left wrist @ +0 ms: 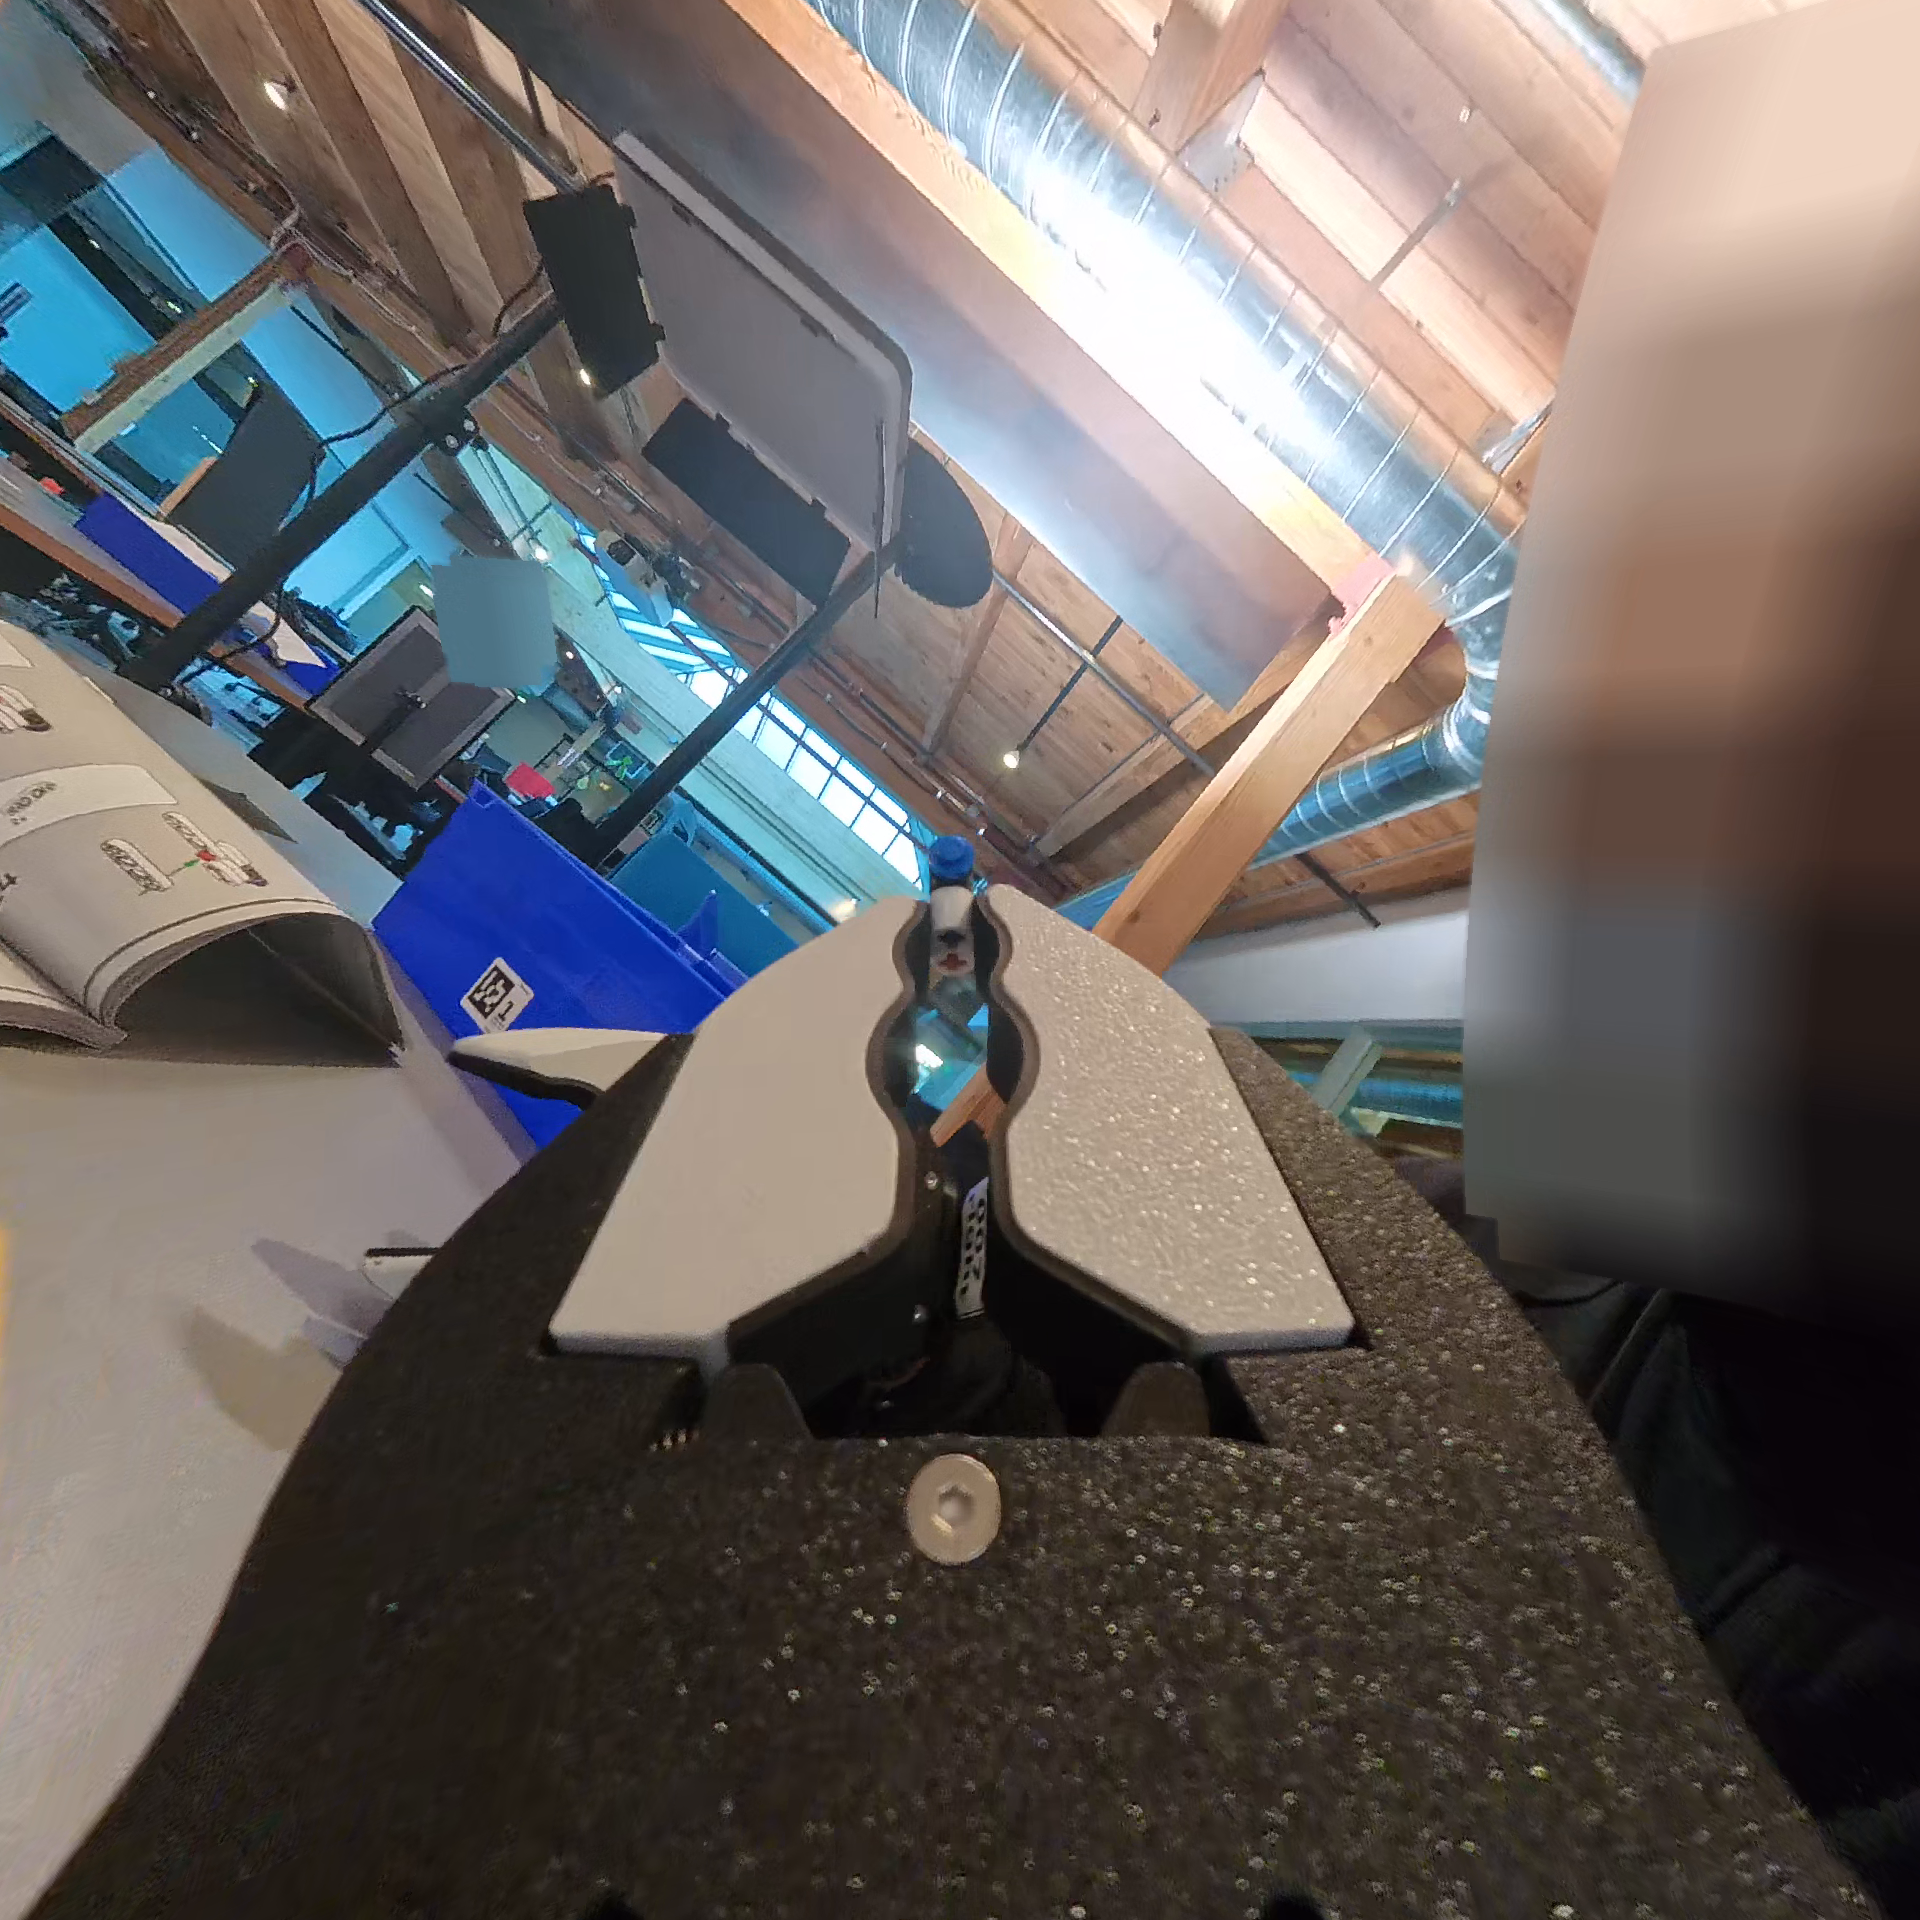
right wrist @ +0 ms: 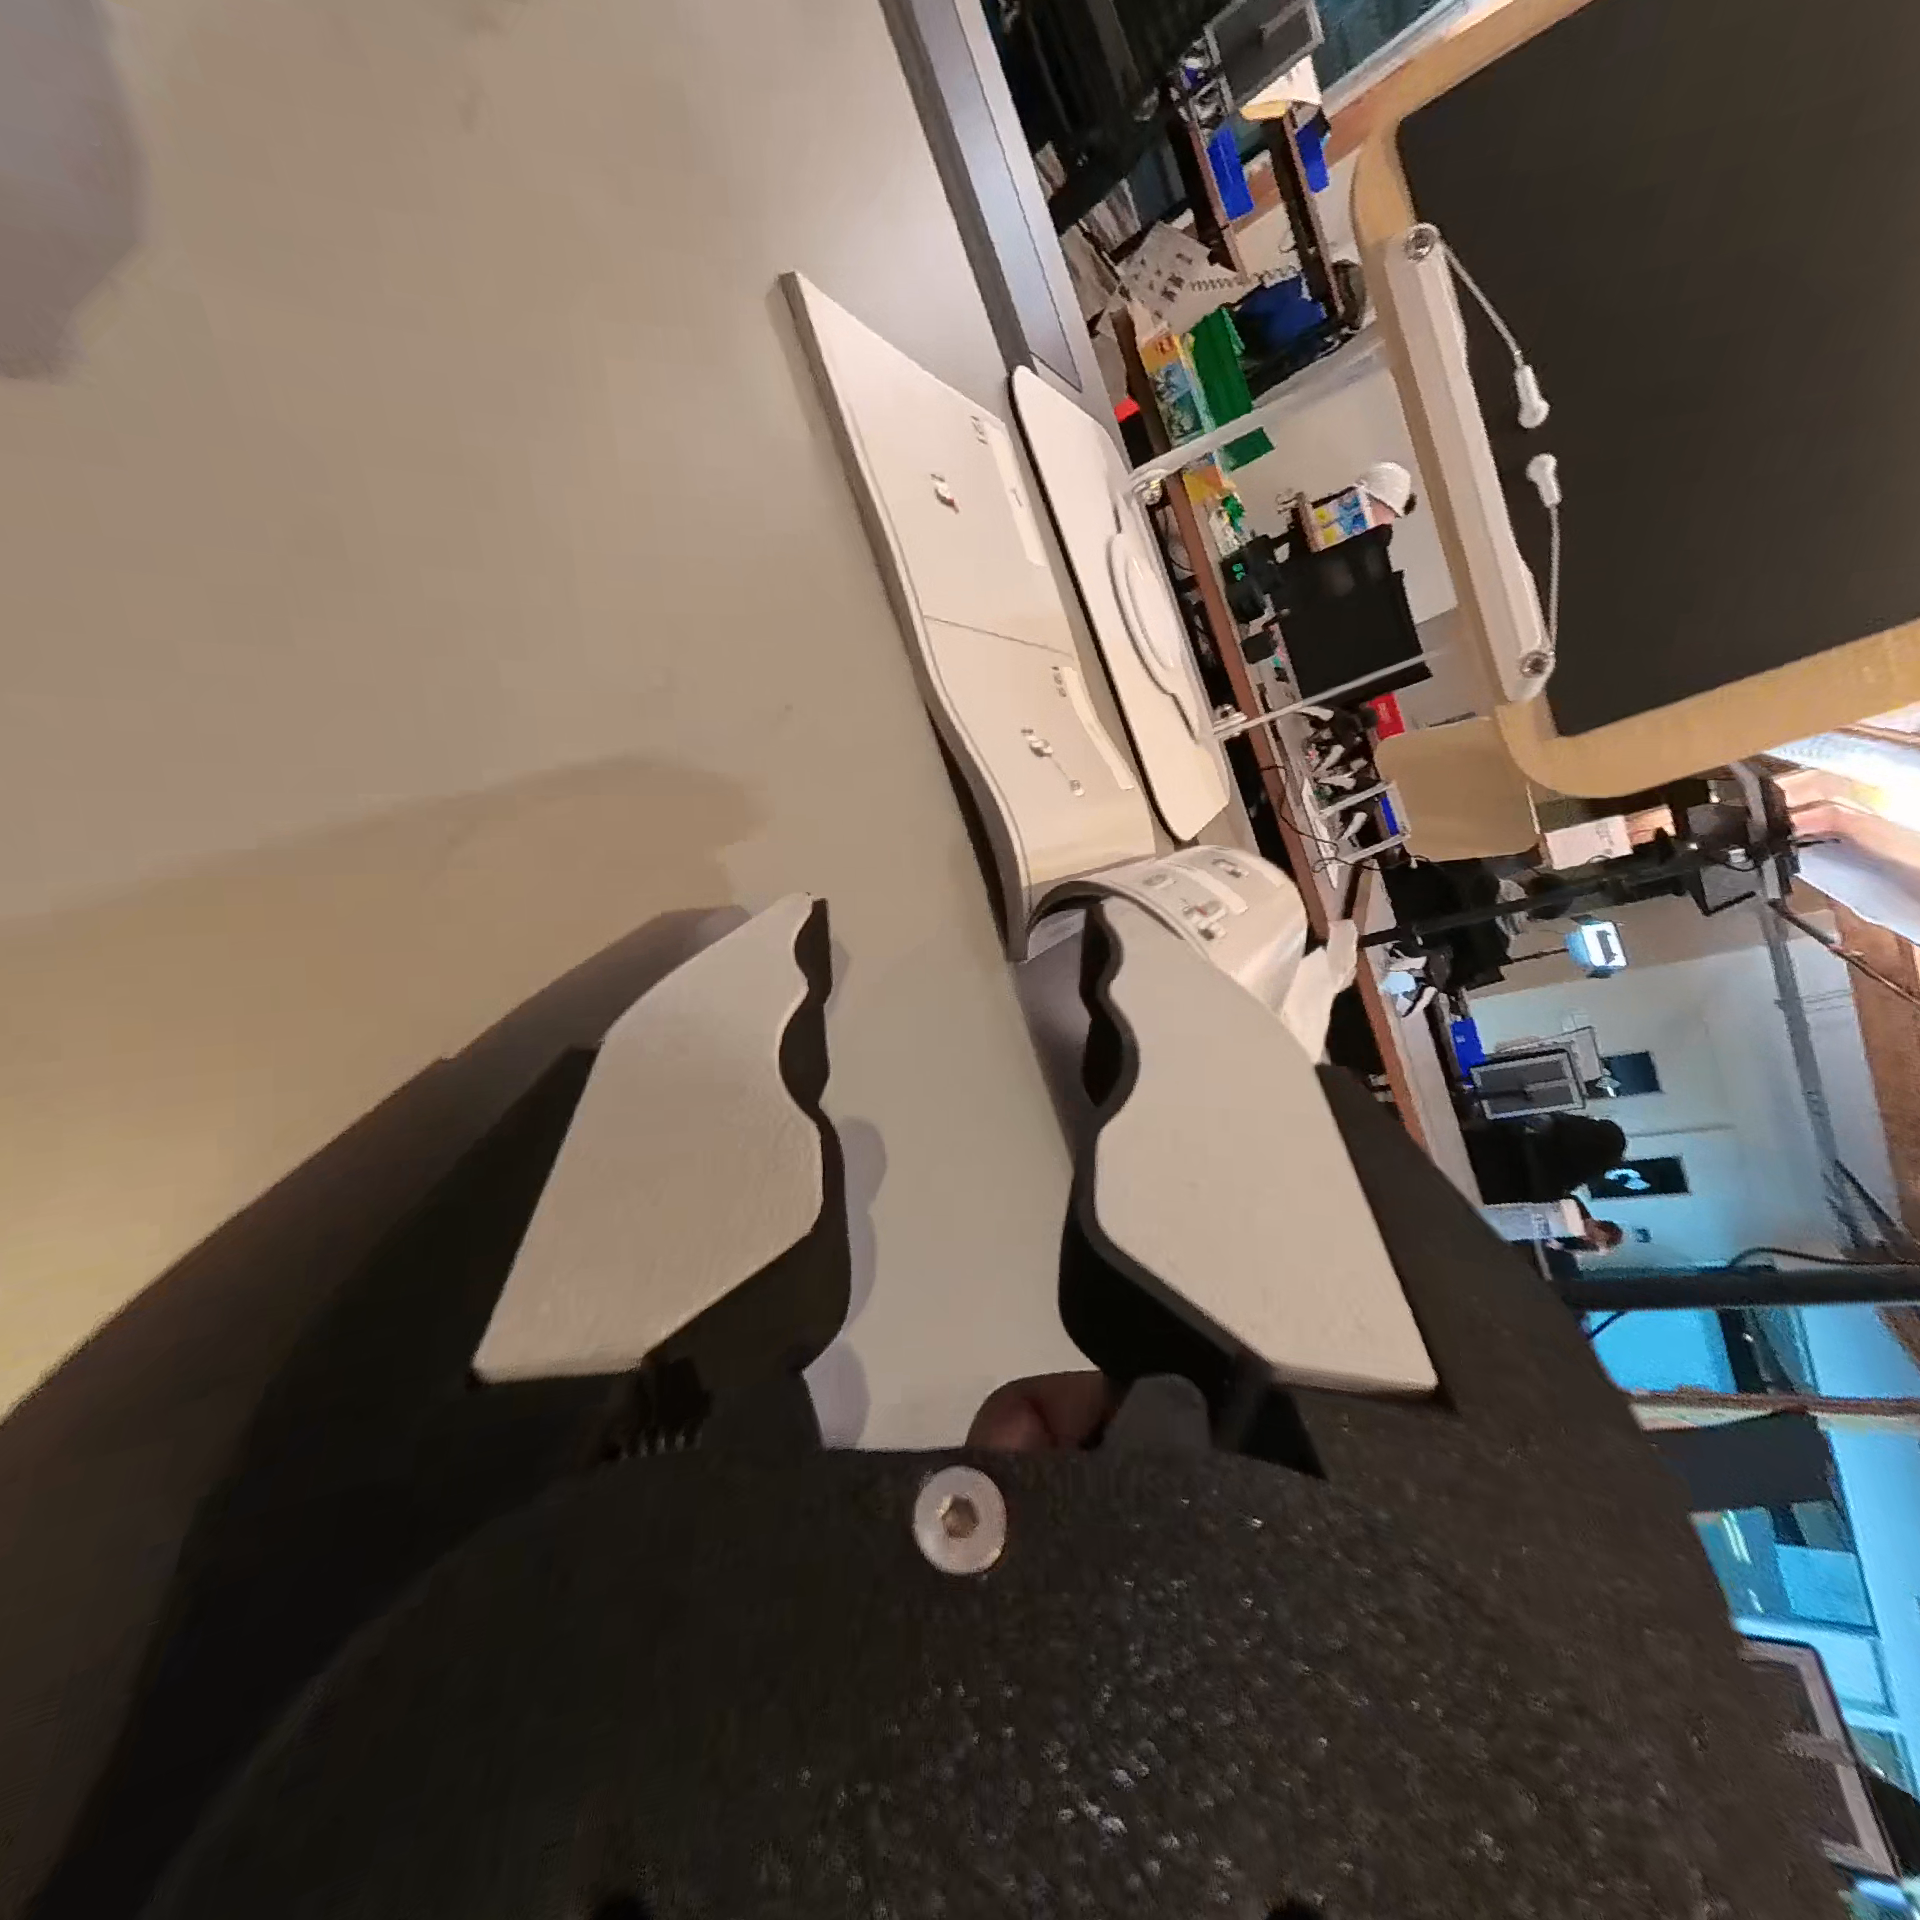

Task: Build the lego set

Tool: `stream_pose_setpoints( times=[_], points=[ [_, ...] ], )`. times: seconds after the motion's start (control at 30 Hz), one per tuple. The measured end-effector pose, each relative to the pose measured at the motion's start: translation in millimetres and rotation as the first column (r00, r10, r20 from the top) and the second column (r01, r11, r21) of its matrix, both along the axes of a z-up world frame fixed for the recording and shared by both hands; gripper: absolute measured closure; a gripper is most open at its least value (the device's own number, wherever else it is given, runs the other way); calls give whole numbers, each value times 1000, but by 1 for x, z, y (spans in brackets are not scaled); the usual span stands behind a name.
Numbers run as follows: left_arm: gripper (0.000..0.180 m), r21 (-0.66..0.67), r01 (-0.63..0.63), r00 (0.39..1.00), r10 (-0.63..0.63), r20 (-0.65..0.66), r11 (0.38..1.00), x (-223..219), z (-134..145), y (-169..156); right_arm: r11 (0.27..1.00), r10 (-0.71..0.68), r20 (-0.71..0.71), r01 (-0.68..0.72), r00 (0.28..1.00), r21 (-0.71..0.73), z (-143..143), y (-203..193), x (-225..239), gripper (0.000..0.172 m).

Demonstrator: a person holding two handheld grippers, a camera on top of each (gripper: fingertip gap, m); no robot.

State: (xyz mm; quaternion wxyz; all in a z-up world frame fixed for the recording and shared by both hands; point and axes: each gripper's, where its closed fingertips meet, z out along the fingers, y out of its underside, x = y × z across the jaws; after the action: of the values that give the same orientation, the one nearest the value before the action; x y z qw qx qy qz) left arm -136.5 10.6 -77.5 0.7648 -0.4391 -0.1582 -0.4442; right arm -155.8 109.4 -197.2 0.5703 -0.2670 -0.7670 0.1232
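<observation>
- The left hand-held gripper (left wrist: 951,940) is raised off the surface (left wrist: 156,1195), tips pinching a small black-and-white piece with a blue top (left wrist: 949,883).
- The right hand-held gripper (right wrist: 956,935) is spread and bare above the surface, fingers (right wrist: 717,1122) apart.
- Just beyond its tips lies an open booklet (right wrist: 997,623).
- Left of the left hand-held gripper stands a blue bin (left wrist: 540,935).
- The piece's lower part is hidden.
</observation>
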Motion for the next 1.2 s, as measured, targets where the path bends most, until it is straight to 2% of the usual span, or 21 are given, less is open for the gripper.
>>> stream_pose_setpoints(
  times=[0.27,0.57,0.7,0.83,1.03,1.1,1.2],
  points=[
    [173,-8,-44,996,43,-82,999,12,2,8,998,52,56,-49,997,-40,-6,-5,16,139],
    [173,0,-68,997,68,-45,998,7,2,9,994,108,35,-108,994,-14,-4,-6,22,136],
    [173,51,-39,997,35,66,998,2,4,4,993,120,31,-120,992,3,-4,-8,22,136],
    [173,103,-19,993,6,120,995,2,10,-3,993,120,30,-120,992,4,-5,-8,21,137],
    [173,128,-48,976,19,215,991,-5,17,-9,992,121,27,-122,992,13,-5,-7,21,138],
    [173,131,-67,959,27,281,989,-8,18,-11,992,123,24,-124,992,23,-5,-8,21,138],
    [173,145,-102,887,23,462,984,-17,16,-16,992,124,23,-125,992,25,-5,-8,21,139]
  ],
)
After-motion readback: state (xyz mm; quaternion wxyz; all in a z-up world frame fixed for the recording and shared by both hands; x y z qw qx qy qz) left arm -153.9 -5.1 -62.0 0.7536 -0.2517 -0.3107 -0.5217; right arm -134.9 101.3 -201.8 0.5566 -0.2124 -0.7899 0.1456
